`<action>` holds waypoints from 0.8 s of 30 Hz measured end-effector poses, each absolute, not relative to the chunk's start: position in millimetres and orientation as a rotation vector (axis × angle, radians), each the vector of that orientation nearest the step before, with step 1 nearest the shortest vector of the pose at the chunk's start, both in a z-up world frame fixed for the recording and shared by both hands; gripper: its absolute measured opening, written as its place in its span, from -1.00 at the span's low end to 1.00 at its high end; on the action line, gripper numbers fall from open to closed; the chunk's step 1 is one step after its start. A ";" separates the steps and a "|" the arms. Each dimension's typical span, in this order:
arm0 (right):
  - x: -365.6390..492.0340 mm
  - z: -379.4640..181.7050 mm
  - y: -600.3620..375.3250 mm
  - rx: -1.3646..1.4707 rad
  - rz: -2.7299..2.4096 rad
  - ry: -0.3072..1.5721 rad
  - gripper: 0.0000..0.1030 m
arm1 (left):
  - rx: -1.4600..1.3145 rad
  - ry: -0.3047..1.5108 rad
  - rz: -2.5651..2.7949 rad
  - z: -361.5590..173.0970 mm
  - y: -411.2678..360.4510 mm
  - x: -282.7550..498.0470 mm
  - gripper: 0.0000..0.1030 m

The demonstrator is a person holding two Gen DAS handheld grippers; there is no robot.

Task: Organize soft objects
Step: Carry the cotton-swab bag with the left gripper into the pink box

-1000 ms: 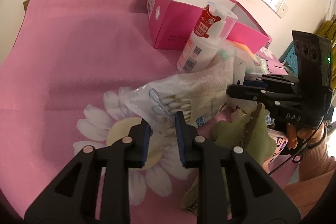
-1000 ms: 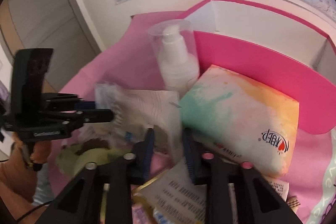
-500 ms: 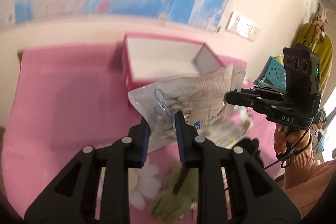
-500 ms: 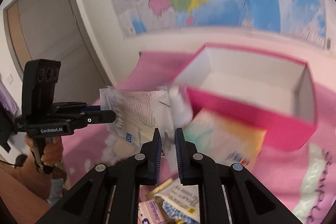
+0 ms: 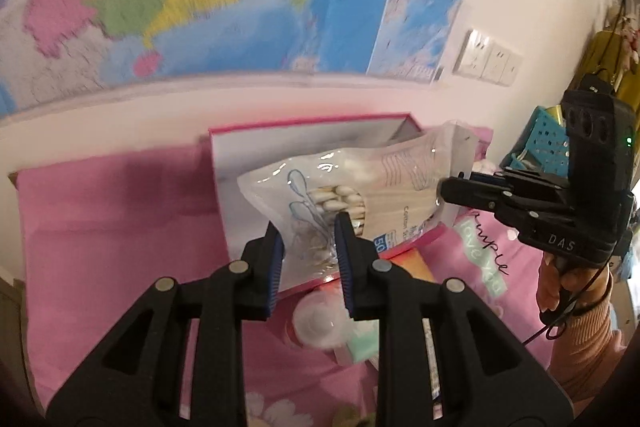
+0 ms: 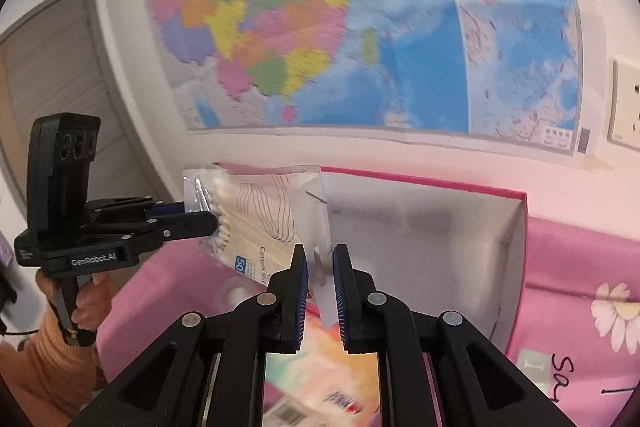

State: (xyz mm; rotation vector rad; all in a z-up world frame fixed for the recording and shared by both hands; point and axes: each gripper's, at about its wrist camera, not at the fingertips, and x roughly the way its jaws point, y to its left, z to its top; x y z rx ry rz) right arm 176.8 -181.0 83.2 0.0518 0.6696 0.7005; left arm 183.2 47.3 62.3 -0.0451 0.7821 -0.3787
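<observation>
Since a second ago the bag of cotton swabs point(image 5: 360, 195) has risen off the clutter on the pink cloth point(image 5: 120, 227) and now hangs in the air over the open pink box point(image 6: 420, 227); both cameras have tilted up toward the wall map point(image 6: 360, 27), which is blurred.

Left gripper point(image 5: 308, 247): jaws pinching the swab end of the bag, plastic bunched between the blue pads point(image 5: 276, 259).

Right gripper point(image 6: 319, 287): jaws closed on the bag's thin white edge, a narrow gap showing on either side of the film. In the left view its tips sit at the bag's far edge, but contact there is hidden behind the black fingers.

Bag: stretched between the two grippers, tilted, its lower corner cut off by the left fingers. Printing is partly legible, "Cotton" and "50".

Box: white inside, appears empty, though the bag covers part of its floor.

Below the grippers: a pump bottle point(image 5: 316, 323) seen from above and a pastel tissue pack point(image 6: 320, 379), both largely blocked by the gripper bodies.

Background: wall sockets point(image 5: 488, 61); a blue basket point(image 5: 548, 143) half hidden behind the right gripper.
</observation>
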 end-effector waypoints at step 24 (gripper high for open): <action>219.7 33.1 -250.6 0.059 0.289 0.747 -0.10 | -0.010 0.942 -0.269 2.2 55.7 229.6 -0.43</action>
